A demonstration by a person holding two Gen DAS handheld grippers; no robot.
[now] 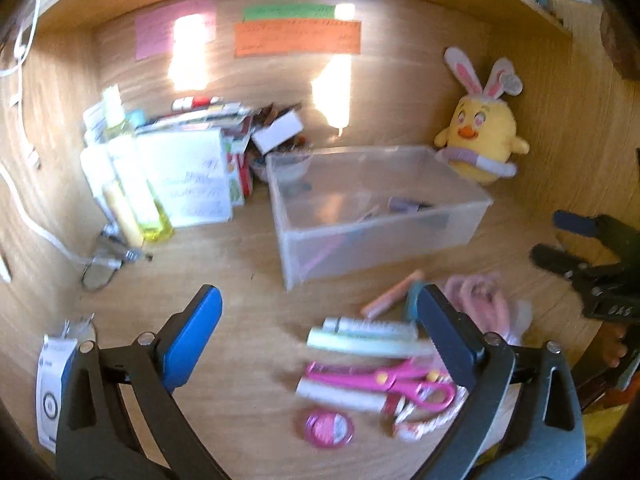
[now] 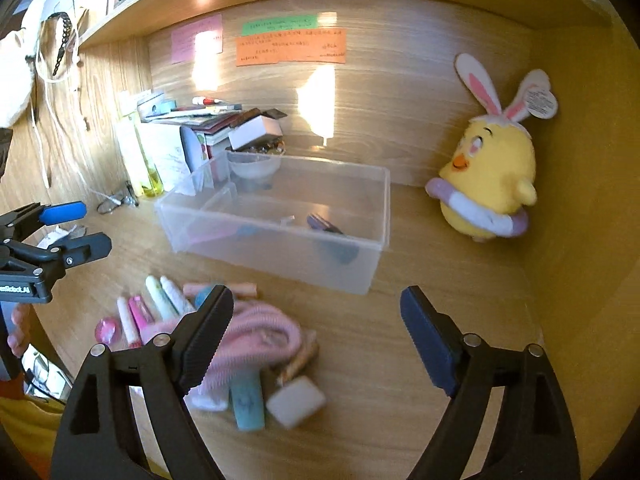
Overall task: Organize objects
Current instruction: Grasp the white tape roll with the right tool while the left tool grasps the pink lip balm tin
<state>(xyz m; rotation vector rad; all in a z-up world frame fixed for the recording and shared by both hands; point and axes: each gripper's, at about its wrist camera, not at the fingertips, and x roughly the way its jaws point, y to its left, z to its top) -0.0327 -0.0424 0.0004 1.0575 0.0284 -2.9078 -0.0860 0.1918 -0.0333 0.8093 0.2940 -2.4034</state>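
A clear plastic bin (image 1: 476, 216) (image 2: 372, 264) sits mid-desk with a few small items inside. In front of it lies a loose pile: pink scissors (image 1: 384, 382), pale green and white tubes (image 1: 372, 338) (image 2: 160, 296), a pink round case (image 1: 330, 428) (image 2: 107, 330), an orange marker (image 1: 392, 294), a pink cord bundle (image 1: 480, 296) (image 2: 260, 326), a teal tube (image 2: 248, 404) and a white eraser (image 2: 296, 400). My left gripper (image 1: 320, 332) is open above the pile's left side. My right gripper (image 2: 316, 336) is open over the cord bundle, empty.
A yellow chick plush (image 1: 484, 140) (image 2: 488, 184) stands at the back right corner. Books, boxes and bottles (image 1: 160, 160) (image 2: 180, 136) are stacked at the back left. Glasses (image 1: 104, 264) and a white packet (image 1: 54, 380) lie at the left. A shelf runs overhead.
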